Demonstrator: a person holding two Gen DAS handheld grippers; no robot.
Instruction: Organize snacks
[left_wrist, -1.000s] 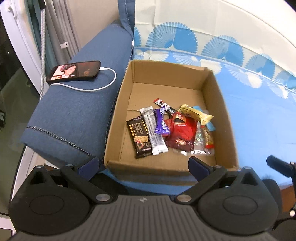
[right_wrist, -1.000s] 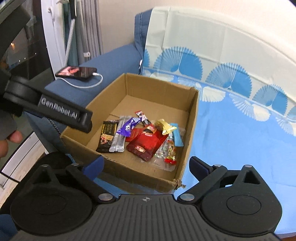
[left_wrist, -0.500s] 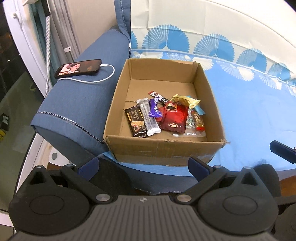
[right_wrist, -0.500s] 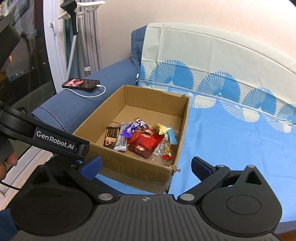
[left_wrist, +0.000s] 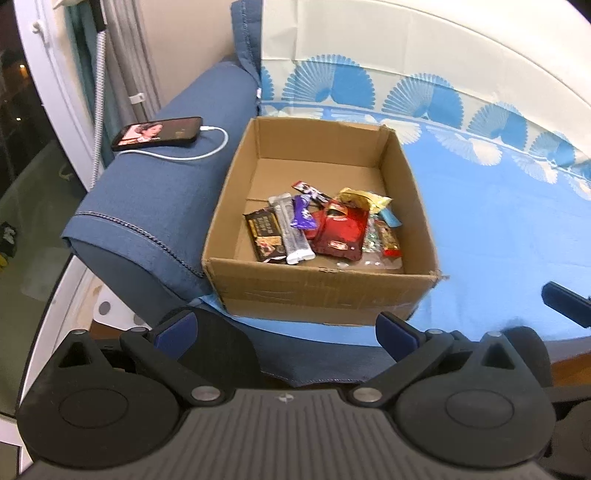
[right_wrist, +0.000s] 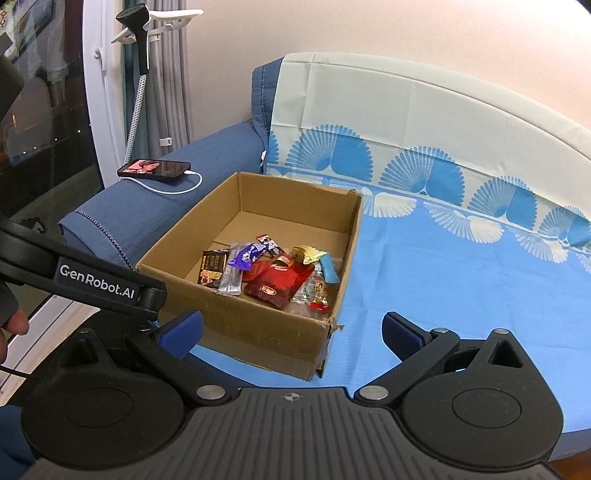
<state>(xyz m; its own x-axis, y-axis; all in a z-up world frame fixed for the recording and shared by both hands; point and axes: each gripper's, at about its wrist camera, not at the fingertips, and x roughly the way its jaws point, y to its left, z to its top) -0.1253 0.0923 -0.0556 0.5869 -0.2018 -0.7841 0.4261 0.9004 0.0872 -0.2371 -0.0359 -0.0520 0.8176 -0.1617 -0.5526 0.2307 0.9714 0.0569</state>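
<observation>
Hovering in front of the sofa, the left gripper (left_wrist: 286, 326) is held low and level, aimed at the near wall of a cardboard box (left_wrist: 321, 291), with its blue-tipped fingers (left_wrist: 175, 326) spread wide apart and nothing between them. The right gripper (right_wrist: 291, 330) is held alongside it, further right, pointed at the near right corner of the same cardboard box (right_wrist: 266, 332); its fingers (right_wrist: 400, 334) are likewise set wide apart and empty. In the right wrist view, the body of the left gripper is seen crossing the left edge, marked with white lettering, and a fingertip of the person's hand (right_wrist: 16, 325) is visible beneath it.

The box is seen resting on the blue patterned sheet (left_wrist: 498, 240) over the sofa seat, touching the blue armrest (left_wrist: 147, 206). The snacks are gathered inside it, toward the near right part of its floor: a dark chocolate bar (left_wrist: 266, 238), a silver stick packet (left_wrist: 291, 236), a purple wrapper (left_wrist: 303, 218), a red pouch (left_wrist: 341, 232), a gold wrapper (left_wrist: 364, 199), a light-blue bar (left_wrist: 389, 218) and some clear-wrapped sweets (left_wrist: 384, 242). The far half of the floor is left bare. A phone (left_wrist: 159, 133) with a lit screen is laid on the armrest, with a white cable (left_wrist: 210, 147) plugged in.

Compared with a second ago, both grippers have been drawn back and raised: the box is now seen smaller and whole, its front wall fully exposed, and more of the sofa back is taken in. The snacks have not been shifted, and the fingers have been kept equally spread.
</observation>
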